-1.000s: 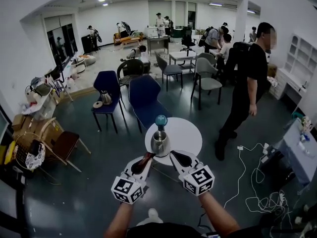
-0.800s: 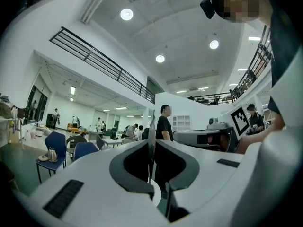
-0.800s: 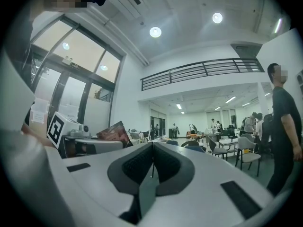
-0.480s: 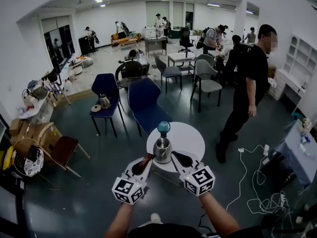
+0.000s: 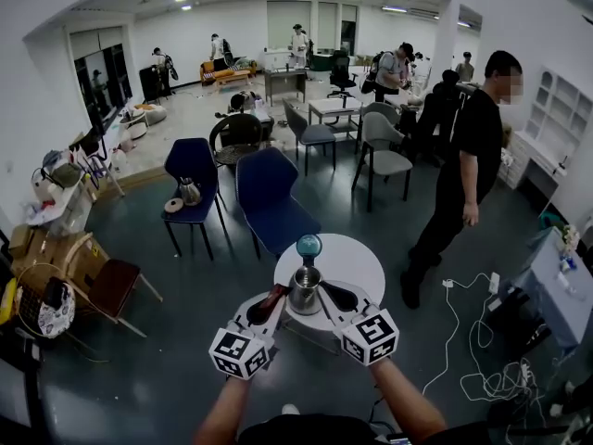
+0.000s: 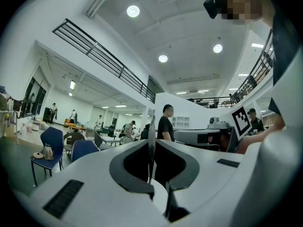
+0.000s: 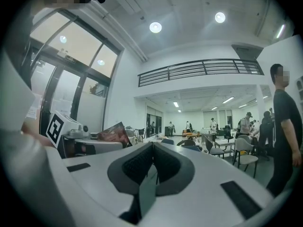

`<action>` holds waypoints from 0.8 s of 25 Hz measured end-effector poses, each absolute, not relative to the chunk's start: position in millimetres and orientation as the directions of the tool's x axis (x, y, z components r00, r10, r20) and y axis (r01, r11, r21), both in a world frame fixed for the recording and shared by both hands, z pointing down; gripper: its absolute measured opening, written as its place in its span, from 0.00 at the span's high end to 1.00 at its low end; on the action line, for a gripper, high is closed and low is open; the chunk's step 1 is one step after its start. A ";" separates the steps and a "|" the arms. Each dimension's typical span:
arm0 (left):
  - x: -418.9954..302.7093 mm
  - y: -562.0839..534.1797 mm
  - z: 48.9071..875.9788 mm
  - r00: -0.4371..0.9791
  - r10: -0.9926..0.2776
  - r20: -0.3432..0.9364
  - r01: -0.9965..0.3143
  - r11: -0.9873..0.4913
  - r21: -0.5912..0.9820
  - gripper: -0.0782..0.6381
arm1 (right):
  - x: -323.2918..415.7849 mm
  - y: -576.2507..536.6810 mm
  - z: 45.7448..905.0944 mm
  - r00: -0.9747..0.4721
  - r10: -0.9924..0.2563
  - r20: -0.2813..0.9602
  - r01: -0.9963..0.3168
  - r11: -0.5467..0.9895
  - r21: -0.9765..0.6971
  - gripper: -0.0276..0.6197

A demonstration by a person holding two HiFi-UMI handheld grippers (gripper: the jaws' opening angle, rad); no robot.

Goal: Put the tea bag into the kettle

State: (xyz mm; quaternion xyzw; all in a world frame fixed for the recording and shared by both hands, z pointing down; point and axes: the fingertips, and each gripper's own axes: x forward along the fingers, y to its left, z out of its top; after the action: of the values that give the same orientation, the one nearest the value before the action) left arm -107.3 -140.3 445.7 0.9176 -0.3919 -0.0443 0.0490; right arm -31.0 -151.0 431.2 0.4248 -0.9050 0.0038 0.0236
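Observation:
A steel kettle (image 5: pixel 303 291) with a blue ball-shaped top (image 5: pixel 309 245) stands on the near side of a small round white table (image 5: pixel 357 260). My left gripper (image 5: pixel 275 296) hovers just left of the kettle, shut on a reddish-brown tea bag packet (image 5: pixel 271 301). In the left gripper view the packet shows edge-on as a thin sheet (image 6: pixel 151 126) between the closed jaws. The right gripper view shows that packet (image 7: pixel 113 132) at its left. My right gripper (image 5: pixel 327 292) is just right of the kettle, shut with nothing in it (image 7: pixel 153 148).
Two blue chairs (image 5: pixel 269 197) (image 5: pixel 190 163) stand beyond the table, one bearing a small teapot (image 5: pixel 189 191). A person in black (image 5: pixel 463 165) stands to the right. Cables (image 5: pixel 482 341) trail on the floor at right. Boxes (image 5: pixel 46 248) and a folding chair (image 5: pixel 116 286) are at left.
The table and kettle have come nearer, so the kettle now sits between the two gripper tips. Both grippers stay shut, the left still on the packet.

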 end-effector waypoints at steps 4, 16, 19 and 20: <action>-116.5 -152.4 445.5 0.697 -0.716 -0.046 -0.707 -0.696 0.129 0.85 | -37.0 -165.5 429.5 -0.628 -0.777 0.045 -0.778 0.629 0.003 0.93; -144.6 -179.2 461.3 0.701 -0.713 -0.032 -0.702 -0.697 0.146 0.85 | -58.0 -193.2 438.1 -0.610 -0.791 0.055 -0.792 0.610 -0.007 0.93; -146.9 -179.1 464.8 0.704 -0.710 -0.029 -0.699 -0.699 0.153 0.85 | -57.5 -193.5 440.5 -0.601 -0.797 0.060 -0.799 0.601 -0.015 0.93; -146.9 -179.3 465.1 0.704 -0.710 -0.031 -0.698 -0.699 0.155 0.85 | -56.9 -193.7 441.1 -0.599 -0.798 0.061 -0.800 0.600 -0.018 0.93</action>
State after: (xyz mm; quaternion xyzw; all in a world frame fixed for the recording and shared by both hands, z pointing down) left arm -146.9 -179.3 465.1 0.9206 -0.3824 -0.0442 0.0661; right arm -56.9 -193.7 441.1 0.4469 -0.8940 0.0216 0.0231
